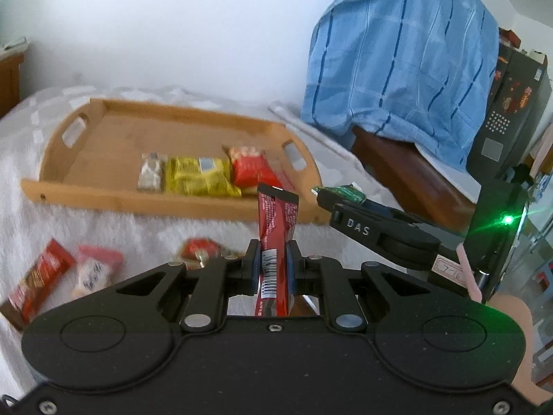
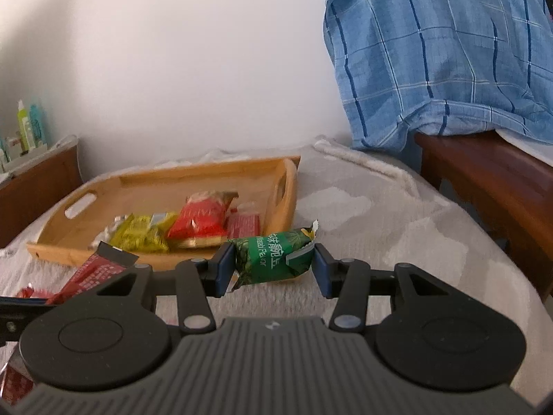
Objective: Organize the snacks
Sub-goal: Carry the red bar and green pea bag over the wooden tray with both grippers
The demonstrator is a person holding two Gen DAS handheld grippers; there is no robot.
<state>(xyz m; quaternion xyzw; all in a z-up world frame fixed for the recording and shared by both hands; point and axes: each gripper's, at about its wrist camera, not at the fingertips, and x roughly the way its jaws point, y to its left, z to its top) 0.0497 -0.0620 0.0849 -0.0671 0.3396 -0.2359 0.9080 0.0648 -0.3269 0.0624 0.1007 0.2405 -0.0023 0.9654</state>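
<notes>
Left wrist view first: white fuzzy blanket [image 1: 103, 228] covers everything, with one blue plaid cloth [image 1: 408, 55] draped up at 1 o'clock. One wooden tray [image 1: 103, 192] with two cut-out handles sits at 11 o'clock, holding four snacks that I can count: a yellow packet [image 1: 197, 176], a red packet [image 1: 250, 167], a small pale one [image 1: 151, 172] and a flat red wrapper [image 2: 243, 225] tucked beside the red packet. Three more loose snacks lie on the blanket at 8 o'clock, blurry. Left gripper [image 1: 273, 269] is clamped on one dark red snack bar [image 1: 276, 228] standing upright. Right gripper [image 2: 274, 269] pinches one green wasabi-flavor packet [image 2: 274, 257] sideways, just off the tray's near right corner.
</notes>
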